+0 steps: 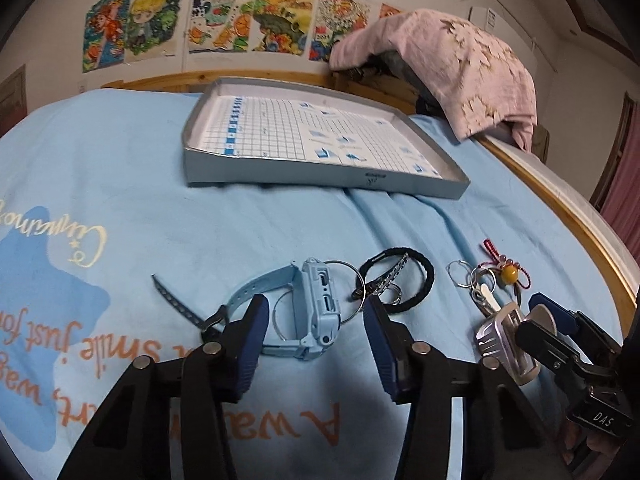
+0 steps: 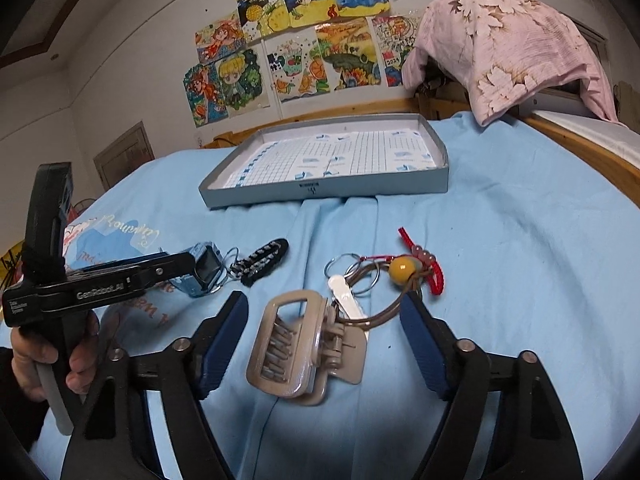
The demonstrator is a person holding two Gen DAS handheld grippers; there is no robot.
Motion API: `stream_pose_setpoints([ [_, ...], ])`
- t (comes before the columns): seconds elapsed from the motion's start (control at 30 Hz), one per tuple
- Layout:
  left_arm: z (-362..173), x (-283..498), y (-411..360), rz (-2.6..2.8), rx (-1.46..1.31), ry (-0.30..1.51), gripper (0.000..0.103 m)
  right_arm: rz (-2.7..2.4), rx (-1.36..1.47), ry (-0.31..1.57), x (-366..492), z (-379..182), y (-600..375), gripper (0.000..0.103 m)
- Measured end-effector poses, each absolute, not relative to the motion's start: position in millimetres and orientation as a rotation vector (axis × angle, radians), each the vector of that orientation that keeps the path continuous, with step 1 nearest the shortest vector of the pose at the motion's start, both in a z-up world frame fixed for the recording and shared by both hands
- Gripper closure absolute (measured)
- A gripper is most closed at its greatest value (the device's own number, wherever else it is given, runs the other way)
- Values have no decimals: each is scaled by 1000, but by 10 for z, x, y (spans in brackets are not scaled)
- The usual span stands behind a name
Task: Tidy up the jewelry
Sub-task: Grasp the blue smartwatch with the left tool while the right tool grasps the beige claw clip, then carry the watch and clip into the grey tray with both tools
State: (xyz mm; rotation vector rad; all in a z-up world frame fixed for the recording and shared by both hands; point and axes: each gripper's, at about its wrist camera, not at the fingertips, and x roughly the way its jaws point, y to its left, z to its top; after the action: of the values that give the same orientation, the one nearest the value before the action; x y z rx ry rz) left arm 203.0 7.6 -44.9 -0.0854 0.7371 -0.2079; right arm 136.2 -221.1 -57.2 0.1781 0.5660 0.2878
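Left wrist view: left gripper (image 1: 314, 322) open astride blue watch (image 1: 316, 312), lower centre; ring could snag. Right gripper (image 2: 324, 334) open around hair claw (image 2: 296, 350); keyring might drag along.
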Motion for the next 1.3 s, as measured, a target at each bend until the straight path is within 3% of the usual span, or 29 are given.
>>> stream_pose_setpoints([
  [0.2, -545, 2074, 59, -210, -80, 772, 73, 295, 167, 598, 1394, -629, -2177, 46],
  [0.53, -589, 2043, 66, -224, -71, 773, 81, 278, 160, 622, 1390, -668, -2152, 53],
  [0.6, -571, 2012, 73, -224, -71, 770, 82, 267, 167, 641, 1396, -692, -2171, 68],
  [0.77, -522, 1941, 97, -232, -84, 764, 84, 255, 179, 662, 1405, -740, -2190, 82],
  [1.3, -201, 1719, 189, -326, -201, 696, 87, 314, 169, 509, 1248, -451, -2162, 85],
])
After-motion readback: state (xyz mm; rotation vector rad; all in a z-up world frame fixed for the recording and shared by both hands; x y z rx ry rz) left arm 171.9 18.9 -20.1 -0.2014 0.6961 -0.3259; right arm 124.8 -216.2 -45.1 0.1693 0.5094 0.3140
